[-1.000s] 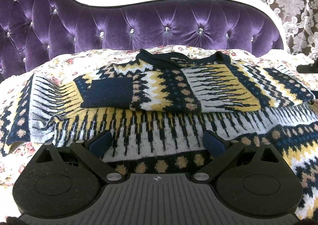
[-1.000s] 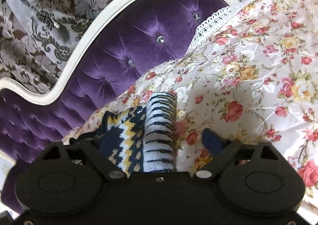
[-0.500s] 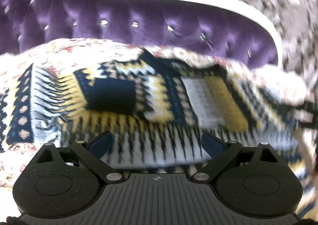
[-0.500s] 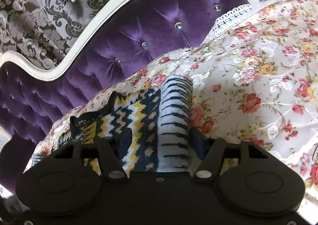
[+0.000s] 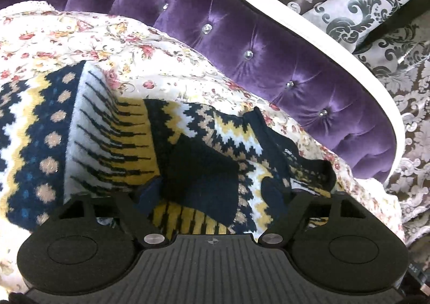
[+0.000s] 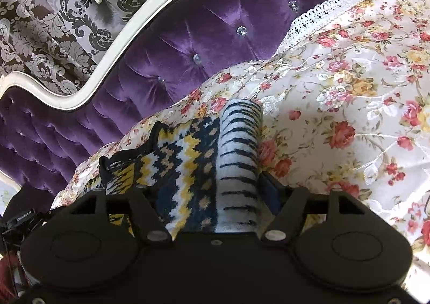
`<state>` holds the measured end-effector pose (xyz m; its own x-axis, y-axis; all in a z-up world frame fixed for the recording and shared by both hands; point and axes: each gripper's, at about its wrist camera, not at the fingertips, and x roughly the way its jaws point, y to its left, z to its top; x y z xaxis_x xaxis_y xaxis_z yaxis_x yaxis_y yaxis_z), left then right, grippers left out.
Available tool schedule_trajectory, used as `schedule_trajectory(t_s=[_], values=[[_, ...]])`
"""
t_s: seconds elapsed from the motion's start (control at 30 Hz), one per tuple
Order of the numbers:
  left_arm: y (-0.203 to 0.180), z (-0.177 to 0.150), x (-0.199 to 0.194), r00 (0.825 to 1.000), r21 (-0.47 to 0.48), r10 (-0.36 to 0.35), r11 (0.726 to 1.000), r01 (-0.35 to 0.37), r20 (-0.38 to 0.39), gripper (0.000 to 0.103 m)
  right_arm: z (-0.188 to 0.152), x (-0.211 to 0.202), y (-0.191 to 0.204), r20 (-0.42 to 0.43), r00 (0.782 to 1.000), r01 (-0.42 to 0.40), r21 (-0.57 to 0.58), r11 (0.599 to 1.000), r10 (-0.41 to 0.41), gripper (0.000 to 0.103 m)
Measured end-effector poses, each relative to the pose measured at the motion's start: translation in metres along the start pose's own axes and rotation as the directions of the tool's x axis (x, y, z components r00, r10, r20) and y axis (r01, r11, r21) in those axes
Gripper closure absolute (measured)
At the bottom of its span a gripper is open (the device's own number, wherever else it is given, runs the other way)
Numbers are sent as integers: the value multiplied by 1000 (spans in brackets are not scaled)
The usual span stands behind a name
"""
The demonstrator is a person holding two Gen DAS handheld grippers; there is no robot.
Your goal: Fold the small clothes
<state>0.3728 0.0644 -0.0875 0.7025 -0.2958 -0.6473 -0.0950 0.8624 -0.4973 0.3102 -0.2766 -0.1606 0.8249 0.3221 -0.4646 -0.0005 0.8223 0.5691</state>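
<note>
A: Since a second ago the left claw (image 5: 212,196) has swung from the sweater's hem round to its folded sleeve side, and the right claw (image 6: 212,188) has narrowed onto the other edge

B: So where does the sweater (image 5: 113,126) sit now?

A: On the floral bedspread (image 6: 349,94), right ahead of both claws. The left claw is wide, with the dark cuff panel and zigzag knit lying between its fingers; I can't tell if it presses on anything. The right claw is closed on the rolled striped edge, which runs forward from between its fingers

B: What could go wrong?

A: My guess is that if only the right side lifts, the knit will drag and the sleeves already laid across the body will slide open. Thick wool also bunches, so the left claw may catch one layer only, or pinch the bedspread along with it

B: Anything in the way?

A: Beyond both claws stands the purple tufted headboard (image 5: 242,35) with its white frame (image 6: 113,43). It is close behind the collar (image 6: 126,159), so a fold carried that way has little room. A lace-edged fold of the bedspread rises to the right claw's far right
</note>
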Motion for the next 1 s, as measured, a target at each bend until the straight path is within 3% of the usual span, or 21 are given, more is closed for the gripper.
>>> schedule_trajectory(t_s=[0.13, 0.3, 0.4, 0.47, 0.7, 0.83, 1.0], values=[[1, 2, 1, 1000, 2, -4, 1000, 4, 7, 58, 0, 0, 1, -3, 1000, 2, -4, 1000, -2, 30], [12, 3, 3, 999, -101, -45, 994, 46, 7, 87, 0, 0, 1, -6, 1000, 1, -6, 1000, -1, 29], [8, 2, 4, 999, -73, -46, 996, 46, 5, 87, 1, 0, 1, -7, 1000, -1, -7, 1000, 1, 29], [1, 1, 2, 999, -13, -39, 999, 39, 7, 96, 1, 0, 1, -7, 1000, -1, -6, 1000, 1, 29], [-2, -1, -29, 1000, 43, 7, 999, -9, 29, 96, 2, -1, 3, -20, 1000, 11, -15, 1000, -11, 29], [7, 4, -44, 1000, 59, 29, 998, -29, 9, 96, 4, -6, 9, -17, 997, 78, -67, 995, -79, 20], [15, 3, -37, 993, 127, 117, 985, -116, -4, 96, 0, -5, 15, -13, 986, 163, -148, 975, -167, 20]])
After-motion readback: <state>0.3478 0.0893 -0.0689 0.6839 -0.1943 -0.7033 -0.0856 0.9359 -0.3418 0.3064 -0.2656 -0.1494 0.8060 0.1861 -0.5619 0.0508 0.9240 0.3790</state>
